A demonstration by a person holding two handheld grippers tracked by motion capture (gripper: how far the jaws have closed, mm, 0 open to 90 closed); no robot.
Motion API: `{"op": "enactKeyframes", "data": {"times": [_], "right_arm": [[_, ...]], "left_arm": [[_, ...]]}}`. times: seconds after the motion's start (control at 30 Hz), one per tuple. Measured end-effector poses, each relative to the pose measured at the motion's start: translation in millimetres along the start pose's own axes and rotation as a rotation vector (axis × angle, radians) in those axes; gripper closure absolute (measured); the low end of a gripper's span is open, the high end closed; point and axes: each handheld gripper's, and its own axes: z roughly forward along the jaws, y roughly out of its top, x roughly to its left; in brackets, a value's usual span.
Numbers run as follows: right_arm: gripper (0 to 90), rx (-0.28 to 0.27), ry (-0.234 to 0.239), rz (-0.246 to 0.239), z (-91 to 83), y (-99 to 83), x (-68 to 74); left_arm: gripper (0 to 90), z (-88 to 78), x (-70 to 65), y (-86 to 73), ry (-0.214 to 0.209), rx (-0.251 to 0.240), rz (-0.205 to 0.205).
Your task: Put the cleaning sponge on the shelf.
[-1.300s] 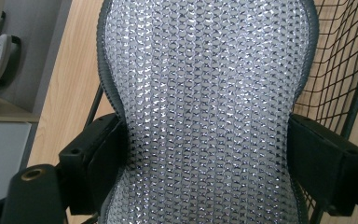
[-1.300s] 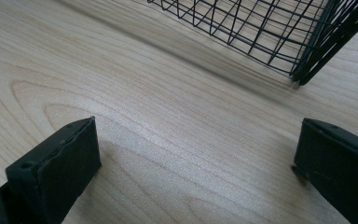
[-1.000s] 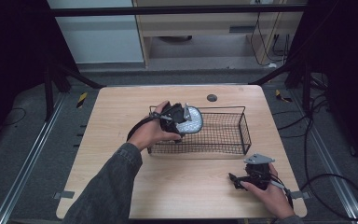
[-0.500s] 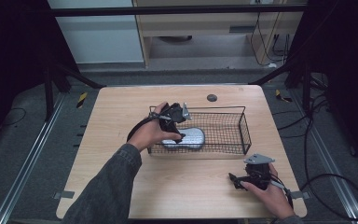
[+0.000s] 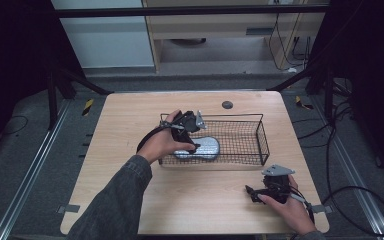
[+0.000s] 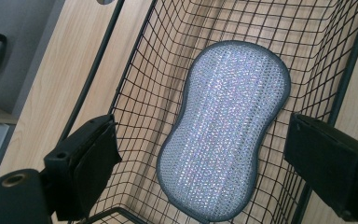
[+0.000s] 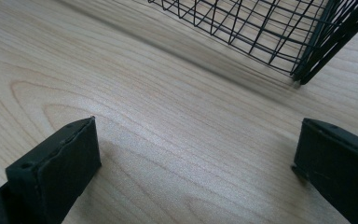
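A silvery, peanut-shaped scrubbing pad (image 5: 200, 147) (image 6: 226, 140) lies flat on the floor of a black wire basket (image 5: 258, 131) (image 6: 126, 70) in the middle of the wooden table. Just above the basket's left end hangs my left gripper (image 5: 191, 131), open, with its jaws wide apart on either side of the pad and not touching it. My right gripper (image 5: 254, 192) rests low over the table near the front right corner. It is open too, nothing between its jaws, and the basket's corner (image 7: 307, 51) stands ahead of it.
A small dark round disc (image 5: 227, 104) sits on the table behind the basket. Bare wood (image 5: 120, 130) stretches to the left of the basket and along the front edge. Cables trail on the floor at the right.
The left gripper let go of the scrubbing pad. The pad dropped from between the jaws to the basket floor and lies flat. The right gripper has stayed put.
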Motion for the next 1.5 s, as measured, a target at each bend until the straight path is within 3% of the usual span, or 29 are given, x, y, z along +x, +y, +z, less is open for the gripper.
{"op": "enactKeyframes", "data": {"times": [0.3, 0.53, 1.23, 1.5], "right_arm": [[0.3, 0.000, 0.000, 0.001, 0.0, 0.0, 0.1], [0.3, 0.002, -0.002, 0.001, -0.1, 0.0, 0.1], [0.3, -0.001, 0.001, 0.009, -0.1, 0.1, 0.5], [0.3, -0.001, -0.001, 0.004, 0.0, 0.1, 0.2]], "left_arm": [[8.2, -3.7, -6.4, 2.6, 0.014, -0.007, 0.005], [6.8, -10.6, -12.8, 6.6, 0.025, -0.046, -0.017], [4.6, -23.7, -48.2, 16.4, 0.018, -0.129, -0.021], [4.2, -26.2, -59.7, 13.2, 0.008, -0.174, -0.056]]}}
